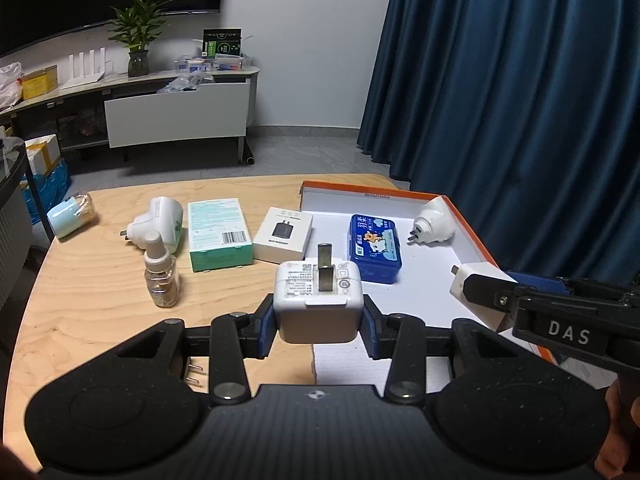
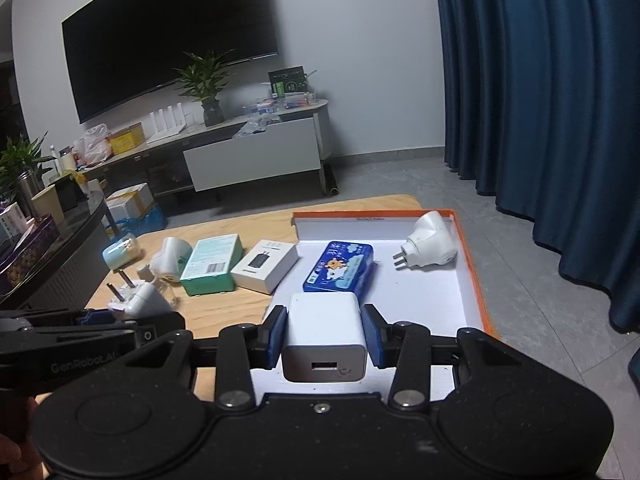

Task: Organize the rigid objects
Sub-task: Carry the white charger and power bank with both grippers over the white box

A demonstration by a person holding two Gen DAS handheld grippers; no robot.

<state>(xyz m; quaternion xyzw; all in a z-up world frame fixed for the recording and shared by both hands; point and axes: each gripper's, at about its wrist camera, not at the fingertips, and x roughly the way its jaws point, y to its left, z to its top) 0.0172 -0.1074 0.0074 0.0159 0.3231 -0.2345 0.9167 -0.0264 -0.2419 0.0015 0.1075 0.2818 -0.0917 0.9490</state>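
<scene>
Here, two white cube chargers, one per gripper, both close to the orange-rimmed tray (image 1: 474,236). Left gripper (image 1: 319,322) closed on a white charger with prongs (image 1: 318,302): rounded corners, grey printed label on the upper face, one flat metal prong folded up and pointing away, blue pads pressed against both sides, held above the tray's near left corner. Right gripper (image 2: 325,340) clamped on a plain white charger (image 2: 323,336) (USB port facing the camera, small logo beside it), held over the tray's near edge. Inside the tray: a blue tin (image 1: 374,247) with a cartoon print at left, a white plug adapter (image 1: 434,222) lying on its side toward the far right corner. Left of the tray, on the wooden table (image 1: 100,300): a white box with a charger picture (image 1: 283,234), a green box (image 1: 218,234), a small clear bottle (image 1: 161,278).
</scene>
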